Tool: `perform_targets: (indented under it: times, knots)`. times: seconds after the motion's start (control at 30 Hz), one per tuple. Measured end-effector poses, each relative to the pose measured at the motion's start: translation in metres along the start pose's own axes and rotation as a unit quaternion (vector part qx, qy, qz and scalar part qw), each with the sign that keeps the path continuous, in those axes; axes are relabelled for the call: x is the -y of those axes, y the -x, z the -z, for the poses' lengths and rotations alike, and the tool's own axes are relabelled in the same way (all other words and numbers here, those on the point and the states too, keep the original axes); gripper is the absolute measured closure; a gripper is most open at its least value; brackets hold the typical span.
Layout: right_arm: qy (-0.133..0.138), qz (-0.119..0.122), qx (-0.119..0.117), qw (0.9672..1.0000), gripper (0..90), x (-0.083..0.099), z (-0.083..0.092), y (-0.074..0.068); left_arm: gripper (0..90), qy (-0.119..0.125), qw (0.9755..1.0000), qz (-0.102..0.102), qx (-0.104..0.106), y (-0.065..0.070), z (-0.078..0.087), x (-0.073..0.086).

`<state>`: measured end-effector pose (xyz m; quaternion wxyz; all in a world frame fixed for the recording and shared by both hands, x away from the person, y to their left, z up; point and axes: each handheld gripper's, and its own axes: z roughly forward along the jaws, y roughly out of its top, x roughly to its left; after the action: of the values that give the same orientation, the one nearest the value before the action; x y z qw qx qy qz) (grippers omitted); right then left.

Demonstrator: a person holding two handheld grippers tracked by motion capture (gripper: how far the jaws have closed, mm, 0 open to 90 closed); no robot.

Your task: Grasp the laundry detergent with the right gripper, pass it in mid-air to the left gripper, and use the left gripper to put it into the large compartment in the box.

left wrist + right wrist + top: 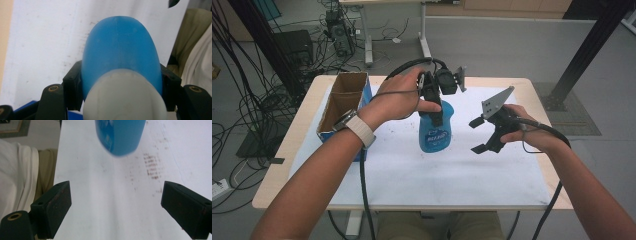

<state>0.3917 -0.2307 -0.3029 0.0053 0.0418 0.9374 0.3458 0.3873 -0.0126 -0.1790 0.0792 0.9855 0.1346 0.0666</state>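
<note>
Table (277, 165), high view: light wood top under a white sheet (412, 175) marked with small dark specks. Blue bottle (435, 131), printed label on its front, upright near the middle of the sheet. Left gripper (434, 105) comes down over the bottle's top, its jaws closed on the neck; left hand (399, 100) wraps the gripper body, pale watch strap at the wrist. Right gripper (478, 134) just beside the bottle on its right, apart from it, jaws spread wide with nothing between them; grey three-cornered plate on top, right hand (532, 132) behind. Cardboard box (343, 102), blue-sided and open at the top, at the sheet's left edge, well apart from the bottle.

Left gripper view: bottle (120, 50) seen from above, rounded blue shoulder with a whitish cap part nearest the camera. Both black jaws press against its sides, left and right. White sheet (45, 45) beneath.

Right gripper view: right gripper (115, 202) with its two black jaws standing far apart, bare sheet (110, 207) between them. Bottle's blue lower body (121, 135) at the top edge, ahead of the jaws and clear of both. Reddish-brown smudges on the sheet beside it.
</note>
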Motion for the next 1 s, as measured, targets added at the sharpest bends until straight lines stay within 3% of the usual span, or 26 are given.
perform_targets:
  times: [0.23, 0.43, 0.63, 0.83, 1.0]
  knots:
    - [-0.042, -0.007, 0.021, 0.9989, 9.4, 0.013, 0.018, 0.001, 36.9, -0.011, 0.9992, 0.035, -0.019, -0.007, 0.014, 0.0]
    - [-0.073, -0.019, 0.035, 0.9965, 9.7, 0.024, 0.027, 0.003, 36.9, -0.023, 0.9969, 0.067, -0.032, -0.013, 0.026, 0.002]
    - [-0.08, -0.029, 0.039, 0.9956, 10.0, 0.034, 0.033, 0.003, 36.9, -0.032, 0.9944, 0.094, -0.035, -0.02, 0.039, 0.002]
    - [-0.08, -0.036, 0.047, 0.995, 10.3, 0.039, 0.037, 0.006, 37.0, -0.046, 0.9895, 0.129, -0.044, -0.029, 0.05, 0.003]
    - [-0.079, -0.042, 0.054, 0.9946, 10.3, 0.043, 0.04, 0.01, 37.0, -0.049, 0.9821, 0.174, -0.054, -0.038, 0.064, 0.006]
